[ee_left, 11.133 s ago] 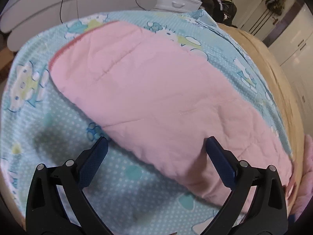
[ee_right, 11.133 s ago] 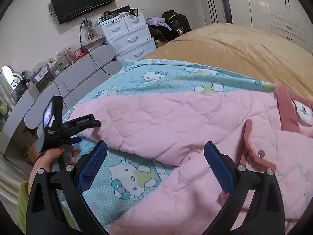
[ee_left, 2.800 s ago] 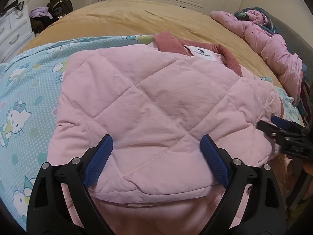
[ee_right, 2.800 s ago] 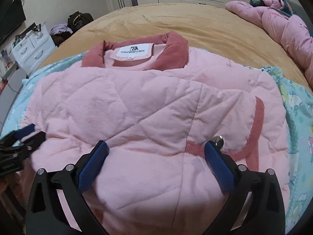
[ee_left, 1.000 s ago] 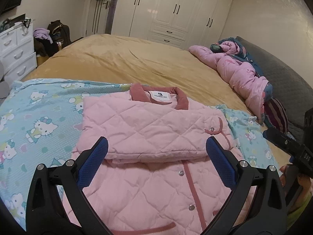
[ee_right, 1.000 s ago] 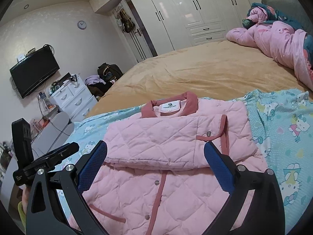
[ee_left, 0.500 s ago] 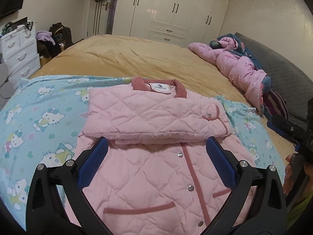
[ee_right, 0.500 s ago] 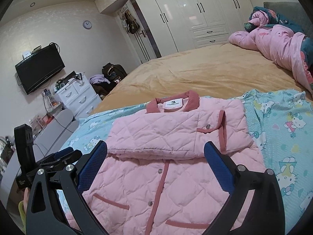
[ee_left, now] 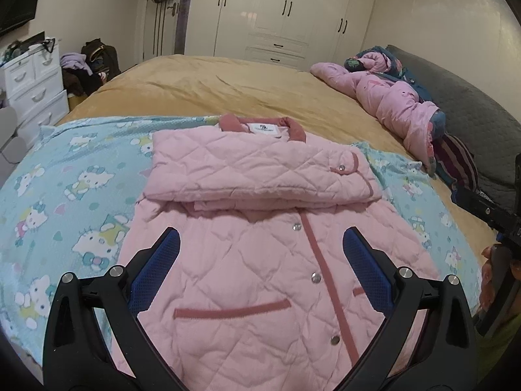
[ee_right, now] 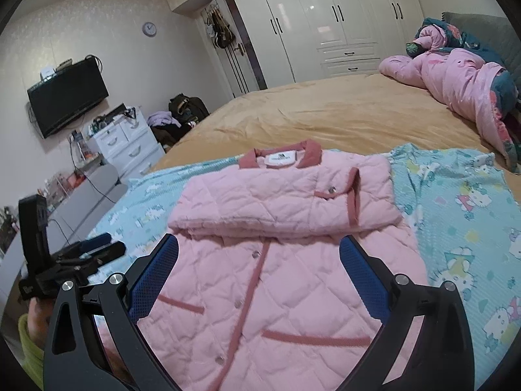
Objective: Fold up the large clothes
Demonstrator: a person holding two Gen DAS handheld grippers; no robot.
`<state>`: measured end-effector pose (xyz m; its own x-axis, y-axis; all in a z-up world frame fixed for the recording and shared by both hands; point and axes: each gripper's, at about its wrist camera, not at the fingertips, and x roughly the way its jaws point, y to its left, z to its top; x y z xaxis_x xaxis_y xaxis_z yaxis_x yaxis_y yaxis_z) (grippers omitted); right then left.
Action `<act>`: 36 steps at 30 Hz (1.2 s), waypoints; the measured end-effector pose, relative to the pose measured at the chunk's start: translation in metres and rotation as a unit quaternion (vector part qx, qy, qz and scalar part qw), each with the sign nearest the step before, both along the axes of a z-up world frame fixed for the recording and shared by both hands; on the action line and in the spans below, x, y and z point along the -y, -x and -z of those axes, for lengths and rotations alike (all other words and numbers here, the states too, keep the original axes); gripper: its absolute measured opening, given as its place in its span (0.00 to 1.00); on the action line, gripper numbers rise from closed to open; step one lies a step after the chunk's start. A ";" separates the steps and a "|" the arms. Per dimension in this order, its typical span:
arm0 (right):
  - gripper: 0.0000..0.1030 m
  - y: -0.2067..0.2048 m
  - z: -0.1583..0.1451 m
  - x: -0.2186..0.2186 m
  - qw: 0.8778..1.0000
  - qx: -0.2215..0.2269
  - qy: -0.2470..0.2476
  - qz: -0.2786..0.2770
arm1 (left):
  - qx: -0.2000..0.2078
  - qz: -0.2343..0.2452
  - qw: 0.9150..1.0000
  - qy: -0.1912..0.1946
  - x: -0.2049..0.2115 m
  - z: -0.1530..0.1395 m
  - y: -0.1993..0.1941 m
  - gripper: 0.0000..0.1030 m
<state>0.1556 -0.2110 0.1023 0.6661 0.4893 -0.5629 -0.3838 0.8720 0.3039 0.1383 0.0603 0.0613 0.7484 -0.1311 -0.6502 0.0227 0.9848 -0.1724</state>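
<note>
The pink quilted jacket with a darker pink collar and trim [ee_left: 267,228] lay face up on the light blue cartoon-cat printed blanket [ee_left: 65,189], which was spread on the near part of the large bed with a tan cover [ee_left: 228,88]. Its sleeves were folded across the chest and made a thick band just below the collar, while the lower part with the snap buttons and two pocket lines stayed flat toward the cameras. The left claw [ee_left: 260,270] hung above the lower part of the jacket with its blue-padded fingers [ee_left: 156,273] wide apart and holding nothing. The right claw [ee_right: 257,277] was in the same way above the hem area, also spread wide and empty. In the right wrist view the left claw [ee_right: 94,247] was seen at the left side, over the blanket edge. Far on the bed, near the grey headboard [ee_left: 472,104], a crumpled pink comforter [ee_left: 390,97] was lying. A white drawer chest [ee_right: 130,143] and a black wall television [ee_right: 68,101] stood at the left wall, and white wardrobe doors [ee_right: 325,16] were behind the bed.
</note>
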 end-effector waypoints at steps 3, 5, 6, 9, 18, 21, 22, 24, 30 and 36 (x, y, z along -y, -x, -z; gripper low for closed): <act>0.96 0.007 0.007 0.005 1.000 -0.008 0.005 0.001 | -0.008 -0.004 1.000 -0.002 -0.004 0.006 0.008 0.91; 0.96 0.012 0.012 0.009 1.000 -0.011 0.009 0.006 | -0.013 -0.007 1.000 -0.005 -0.007 0.010 0.013 0.91; 0.96 0.014 0.014 0.011 1.000 -0.015 0.009 0.005 | -0.015 -0.007 1.000 -0.006 -0.008 0.012 0.015 0.91; 0.96 0.018 0.021 0.016 1.000 -0.023 0.012 0.007 | -0.023 -0.012 1.000 -0.010 -0.012 0.017 0.022 0.91; 0.96 0.027 0.038 0.031 0.999 -0.038 0.015 0.014 | -0.053 -0.037 0.998 -0.026 -0.029 0.038 0.037 0.91; 0.96 0.029 0.045 0.036 0.999 -0.046 0.022 0.016 | -0.063 -0.045 0.997 -0.031 -0.037 0.044 0.043 0.91; 0.96 0.030 0.047 0.037 0.999 -0.046 0.023 0.015 | -0.068 -0.047 0.996 -0.032 -0.040 0.047 0.045 0.91; 0.96 0.033 0.052 0.041 0.998 -0.048 0.028 0.016 | -0.076 -0.053 0.995 -0.034 -0.047 0.050 0.049 0.91; 0.96 0.037 0.064 0.056 0.997 -0.061 0.027 0.027 | -0.090 -0.071 0.993 -0.036 -0.071 0.054 0.061 0.91; 0.96 0.041 0.069 0.066 0.997 -0.067 0.030 0.030 | -0.117 -0.084 0.989 -0.030 -0.094 0.065 0.073 0.91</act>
